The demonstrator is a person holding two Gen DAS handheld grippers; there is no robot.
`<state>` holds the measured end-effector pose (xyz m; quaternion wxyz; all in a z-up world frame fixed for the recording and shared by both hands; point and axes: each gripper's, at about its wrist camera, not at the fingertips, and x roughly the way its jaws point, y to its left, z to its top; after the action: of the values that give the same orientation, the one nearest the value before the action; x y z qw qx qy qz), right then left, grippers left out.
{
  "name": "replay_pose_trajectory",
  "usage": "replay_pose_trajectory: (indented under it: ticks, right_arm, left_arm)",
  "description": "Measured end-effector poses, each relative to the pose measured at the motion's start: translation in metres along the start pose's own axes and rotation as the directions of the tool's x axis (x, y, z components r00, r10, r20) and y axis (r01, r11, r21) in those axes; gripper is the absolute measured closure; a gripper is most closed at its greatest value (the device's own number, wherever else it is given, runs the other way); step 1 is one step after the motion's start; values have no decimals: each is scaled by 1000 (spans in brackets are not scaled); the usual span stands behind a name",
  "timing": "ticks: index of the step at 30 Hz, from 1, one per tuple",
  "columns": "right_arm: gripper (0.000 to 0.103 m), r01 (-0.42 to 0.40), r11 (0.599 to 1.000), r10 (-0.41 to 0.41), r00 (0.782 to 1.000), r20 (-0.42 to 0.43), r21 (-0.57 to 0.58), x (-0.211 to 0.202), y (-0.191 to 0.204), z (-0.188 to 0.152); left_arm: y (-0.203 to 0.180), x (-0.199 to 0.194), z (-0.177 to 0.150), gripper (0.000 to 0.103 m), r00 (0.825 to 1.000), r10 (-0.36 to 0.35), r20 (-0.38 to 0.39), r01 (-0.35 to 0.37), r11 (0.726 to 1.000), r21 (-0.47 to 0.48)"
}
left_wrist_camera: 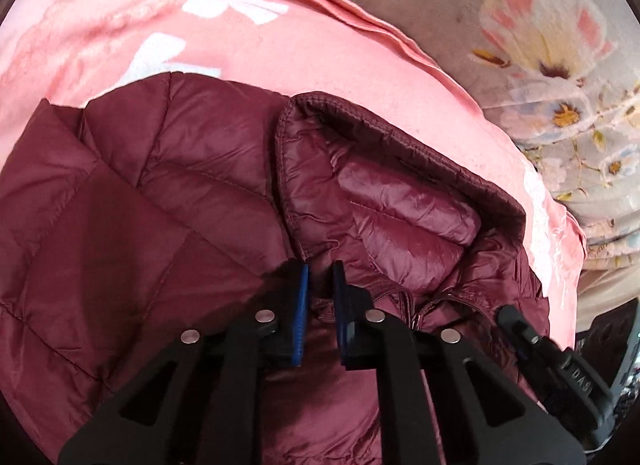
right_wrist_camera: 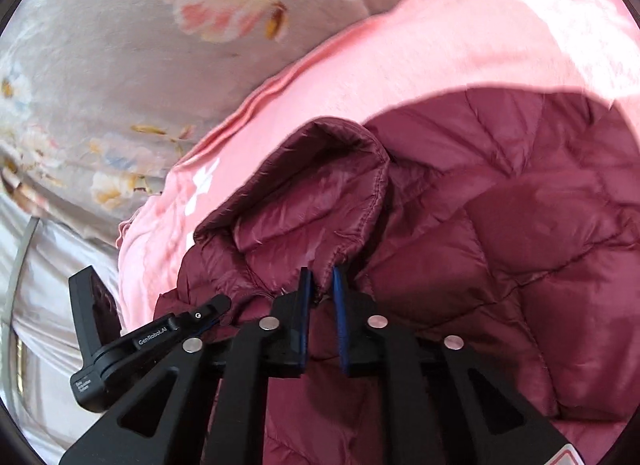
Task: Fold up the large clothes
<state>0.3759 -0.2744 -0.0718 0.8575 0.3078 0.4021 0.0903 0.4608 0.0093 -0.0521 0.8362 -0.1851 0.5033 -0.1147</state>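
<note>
On a bed spread with a pink blanket (left_wrist_camera: pixel 320 53) over a floral sheet (left_wrist_camera: pixel 540 65), a maroon quilted puffer jacket (left_wrist_camera: pixel 160 193) lies flat, its hood (left_wrist_camera: pixel 392 201) turned open. Both tongs are nearly together, each nipping a thin pinch of jacket fabric by the collar: the left gripper (left_wrist_camera: pixel 320 277) and the right gripper (right_wrist_camera: pixel 320 279), just beside one another. Slick shell fabric could slip from so shallow a bite once lifted, and the loose hood may flop and spoil the fold. No containers are visible.

Both wrist cams close, angled down; share jacket (left_wrist_camera: pixel 192 193) hood.
</note>
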Motion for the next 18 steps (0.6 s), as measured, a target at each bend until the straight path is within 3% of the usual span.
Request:
replay_pose_trajectory:
  ticks: [8, 18]
  right_arm:
    - [95, 149, 971, -152, 988, -4, -187, 2, 8, -19]
    - [100, 181, 955, -188, 982, -6, -234, 18, -12, -35]
  left_arm:
    - [0, -8, -16, 95, 999, 31, 30, -34, 994, 101]
    - [3, -2, -31, 94, 996, 36, 83, -51, 982, 183]
